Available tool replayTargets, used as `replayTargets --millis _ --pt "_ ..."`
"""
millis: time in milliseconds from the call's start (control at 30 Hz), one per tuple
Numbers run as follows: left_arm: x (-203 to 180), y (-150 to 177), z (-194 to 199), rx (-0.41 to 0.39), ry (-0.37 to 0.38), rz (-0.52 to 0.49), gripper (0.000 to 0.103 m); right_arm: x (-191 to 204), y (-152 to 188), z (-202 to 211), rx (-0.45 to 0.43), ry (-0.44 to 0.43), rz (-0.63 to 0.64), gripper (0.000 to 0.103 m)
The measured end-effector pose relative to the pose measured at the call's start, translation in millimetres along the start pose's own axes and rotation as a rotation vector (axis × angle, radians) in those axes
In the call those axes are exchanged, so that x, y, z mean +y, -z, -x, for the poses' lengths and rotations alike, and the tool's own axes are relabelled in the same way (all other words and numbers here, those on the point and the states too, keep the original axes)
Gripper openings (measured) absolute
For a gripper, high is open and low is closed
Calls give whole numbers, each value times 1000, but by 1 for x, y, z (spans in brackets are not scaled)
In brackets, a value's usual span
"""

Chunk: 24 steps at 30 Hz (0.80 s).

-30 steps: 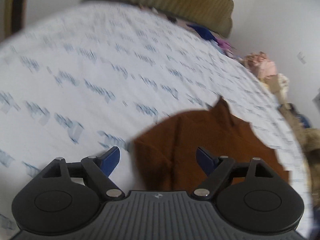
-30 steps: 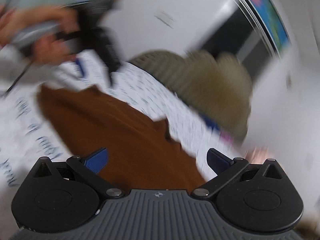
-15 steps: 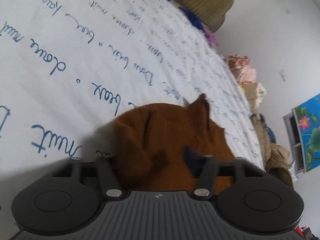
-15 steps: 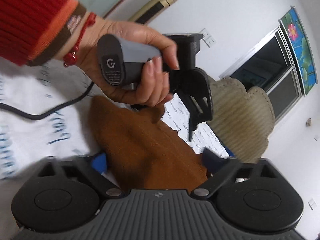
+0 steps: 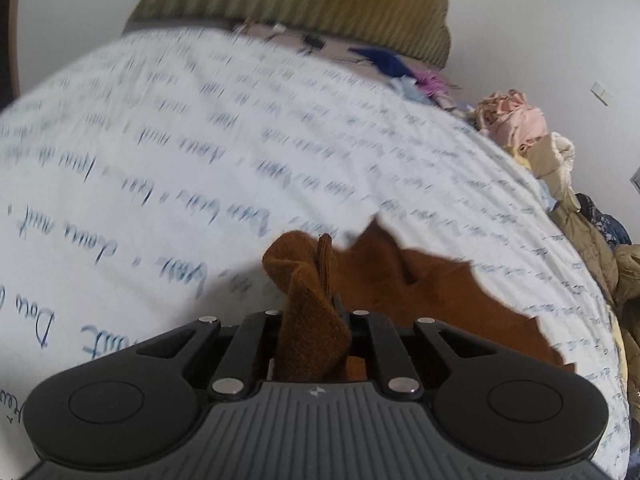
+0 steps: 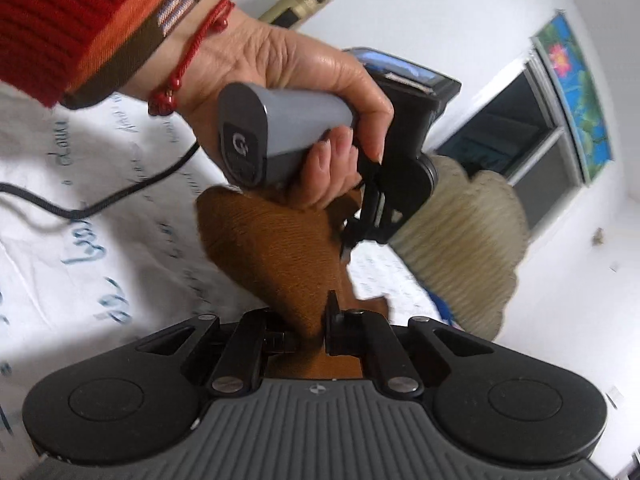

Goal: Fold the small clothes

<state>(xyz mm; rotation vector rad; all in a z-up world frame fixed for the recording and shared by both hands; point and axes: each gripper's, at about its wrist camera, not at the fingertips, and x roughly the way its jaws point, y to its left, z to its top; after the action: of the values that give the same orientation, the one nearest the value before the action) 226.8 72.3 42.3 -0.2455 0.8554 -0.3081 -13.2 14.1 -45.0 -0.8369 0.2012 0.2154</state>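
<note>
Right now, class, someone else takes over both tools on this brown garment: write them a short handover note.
Left tool: jaws closing on a bunched fold of the brown garment.
Right tool: shut on another part of the garment.
Garment: partly lifted off the white printed bedsheet, the rest lying on it.
Done: both grips taken.
Left: make the fold, lay it flat, let go.

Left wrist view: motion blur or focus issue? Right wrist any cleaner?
Left wrist: the sheet's print streaks one way, so motion blur; the brown garment and left gripper stay sharp. Right wrist: cleaner, the hand is crisp, only the sheet's lettering and beige headboard smear. Both bend with fisheye.
</note>
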Motion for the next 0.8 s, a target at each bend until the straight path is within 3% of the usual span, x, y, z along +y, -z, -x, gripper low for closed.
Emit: replayTargets --millis 433,600,800 --pt "-132 -7 3 -50 -26 -201 11 -73 49 28 42 152 -203 9" --pt "-186 3 -17 -31 -21 -307 11 -98 78 34 92 185 -316 8" --pt "-242 25 -59 27 -37 -404 11 -127 119 38 155 167 -548 8"
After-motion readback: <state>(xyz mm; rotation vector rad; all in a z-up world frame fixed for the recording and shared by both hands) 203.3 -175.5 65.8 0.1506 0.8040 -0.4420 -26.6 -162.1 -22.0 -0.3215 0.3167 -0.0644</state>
